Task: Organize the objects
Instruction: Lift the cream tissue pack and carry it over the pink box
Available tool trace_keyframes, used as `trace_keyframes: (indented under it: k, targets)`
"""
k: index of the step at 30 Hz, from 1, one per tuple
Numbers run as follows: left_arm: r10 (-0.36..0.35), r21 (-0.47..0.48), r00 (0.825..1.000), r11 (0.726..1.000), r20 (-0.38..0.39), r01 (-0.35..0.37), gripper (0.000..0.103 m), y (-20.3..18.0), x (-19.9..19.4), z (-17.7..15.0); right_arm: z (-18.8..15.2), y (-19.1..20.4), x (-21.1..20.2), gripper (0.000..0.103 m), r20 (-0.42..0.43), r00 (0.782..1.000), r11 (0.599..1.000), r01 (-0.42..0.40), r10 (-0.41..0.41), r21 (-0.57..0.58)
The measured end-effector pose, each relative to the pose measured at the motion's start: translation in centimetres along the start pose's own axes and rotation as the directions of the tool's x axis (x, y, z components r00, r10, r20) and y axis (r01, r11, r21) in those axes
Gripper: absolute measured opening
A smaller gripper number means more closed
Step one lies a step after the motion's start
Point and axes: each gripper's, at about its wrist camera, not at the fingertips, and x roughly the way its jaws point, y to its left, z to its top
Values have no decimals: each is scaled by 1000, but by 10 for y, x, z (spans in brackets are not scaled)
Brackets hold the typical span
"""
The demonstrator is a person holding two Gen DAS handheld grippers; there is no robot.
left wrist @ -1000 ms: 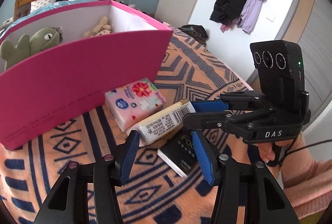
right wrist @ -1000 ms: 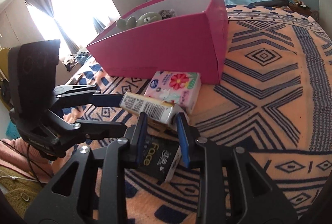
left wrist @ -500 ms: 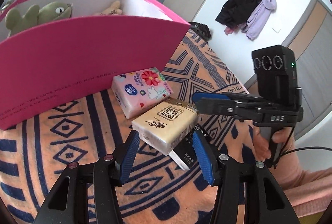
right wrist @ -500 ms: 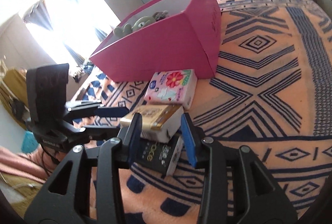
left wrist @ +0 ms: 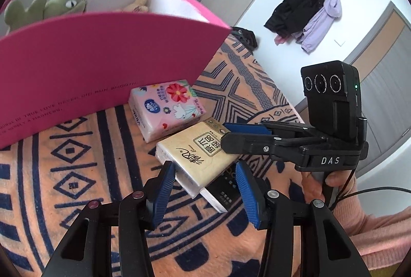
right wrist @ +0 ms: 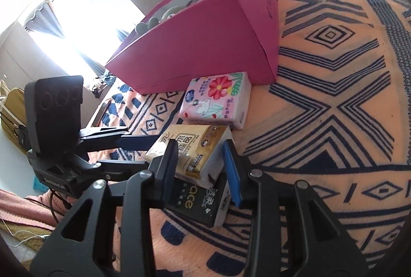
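A beige tissue pack (left wrist: 195,156) (right wrist: 190,148) lies tilted on top of a black tissue pack (left wrist: 223,194) (right wrist: 203,202) on the patterned blanket. My right gripper (right wrist: 200,169) (left wrist: 225,135) is shut on the beige pack's far end, pads against its two sides. My left gripper (left wrist: 205,192) (right wrist: 149,151) straddles the pack's near corner with its jaws closing. Its left pad is at the corner and the right pad stands apart from the pack. A pink floral tissue pack (left wrist: 167,104) (right wrist: 215,99) lies just behind, against the pink box (left wrist: 90,66) (right wrist: 205,45).
The pink box holds plush toys (left wrist: 59,4) and stands close behind the packs. The orange and navy blanket (right wrist: 334,110) spreads out on the right. A person's hand in a pink sleeve (left wrist: 380,228) holds the right gripper. Coats hang on the far wall (left wrist: 308,17).
The beige pack has turned from its narrow edge to its broad printed face up. Both grippers have rolled with it, and the left jaws have narrowed around its near end.
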Motion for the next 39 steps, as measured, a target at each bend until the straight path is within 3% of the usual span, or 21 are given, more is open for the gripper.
trace_keyframes:
  k: [13,33,39]
  targets:
    - [24,101,993,994,116,-36,49,-31,-38,12,7,30,-26,39,93,995,997,29,-22,-75]
    - [86,179,963,975,255,-134,49,-33,-76,64,76,45,-45,39,219,976,985,28,11,-170]
    - [130,222,951,955,280,-196,49,-40,-78,78,97,40,-39,39,227,974,984,34,7,-175]
